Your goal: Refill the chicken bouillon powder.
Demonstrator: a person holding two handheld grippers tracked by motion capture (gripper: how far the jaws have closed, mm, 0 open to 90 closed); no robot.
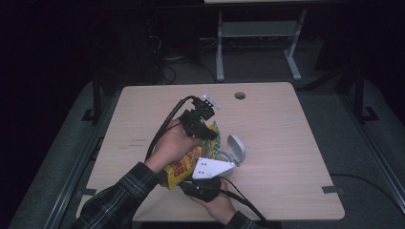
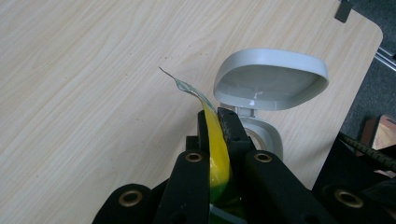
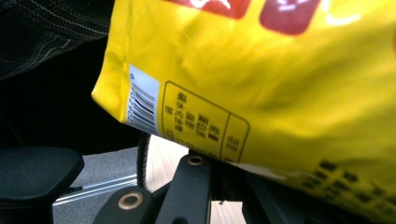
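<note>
Yellow snack bag [image 1: 184, 167], held above the worktop [image 1: 286, 157] beside an open grey box [image 1: 237, 149]: light, soft, crinkly, slippery film; left gripper [image 2: 218, 122] fingers closed on its top seam, right gripper [image 3: 219, 163] fingers closed on its bottom edge; best gripped at the flat seams

A pale wooden worktop [image 1: 286, 143] fills mid-frame; a grey open-lidded container [image 1: 236, 151] sits near its centre.

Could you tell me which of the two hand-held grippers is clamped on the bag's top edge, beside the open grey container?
The left hand-held gripper: it pinches the yellow bag's top edge beside the container; the right one grips the bottom.
</note>
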